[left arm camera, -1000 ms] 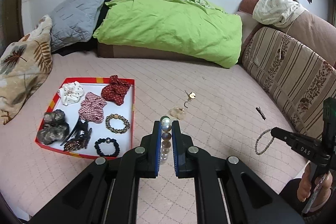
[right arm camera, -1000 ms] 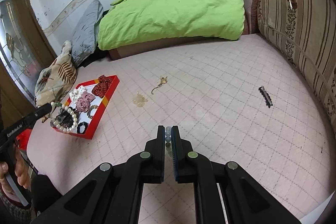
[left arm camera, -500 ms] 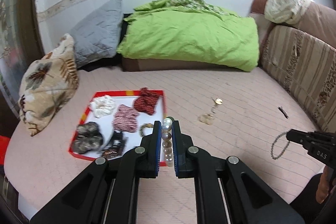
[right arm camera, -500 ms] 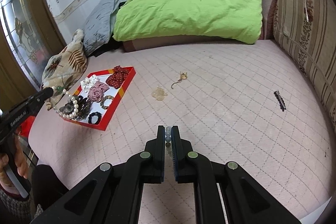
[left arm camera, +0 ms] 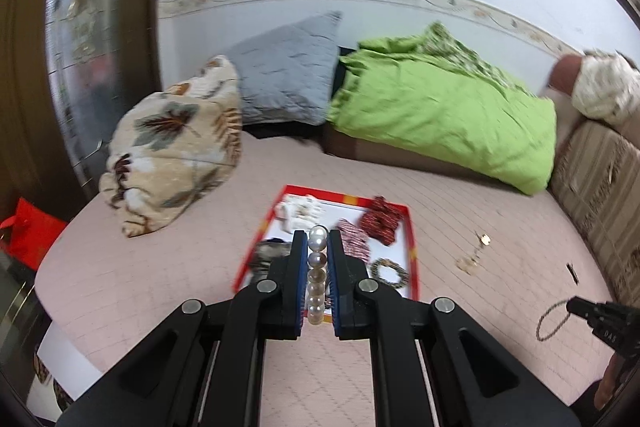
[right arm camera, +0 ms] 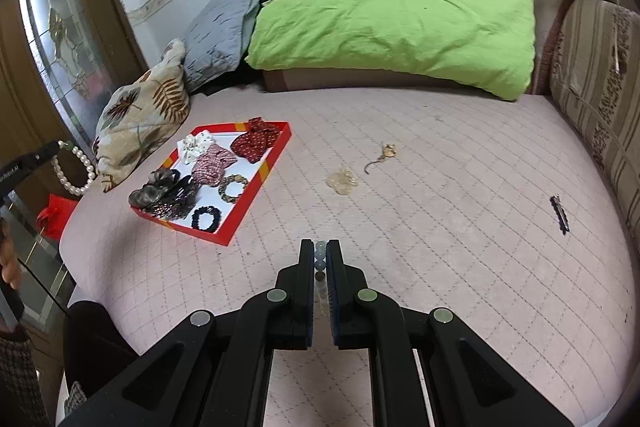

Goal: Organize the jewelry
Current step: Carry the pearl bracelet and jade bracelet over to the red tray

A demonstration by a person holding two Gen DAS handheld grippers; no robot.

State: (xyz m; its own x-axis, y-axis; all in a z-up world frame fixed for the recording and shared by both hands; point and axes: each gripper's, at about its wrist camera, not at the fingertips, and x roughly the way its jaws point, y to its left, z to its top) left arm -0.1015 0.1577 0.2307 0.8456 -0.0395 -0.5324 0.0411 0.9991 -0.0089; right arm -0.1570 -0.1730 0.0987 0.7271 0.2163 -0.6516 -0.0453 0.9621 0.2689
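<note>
right gripper (right arm camera: 320, 259): near centre, jaws closed on a small grey bead bracelet (right arm camera: 320, 255)
red tray (right arm camera: 244, 203): left, holding scrunchies
pearl bracelet (right arm camera: 76, 169): far left, hanging from left gripper (right arm camera: 50, 149)

The left wrist camera looks forward and down along its own fingers, over the red tray (left arm camera: 413, 251) toward the pillows and the wall. The right wrist camera stands farther to the right, above the pink bed cover (right arm camera: 460, 227), facing the same wall. Both views share the tray (right arm camera: 256, 195) and the green blanket (left arm camera: 440, 119).
</note>
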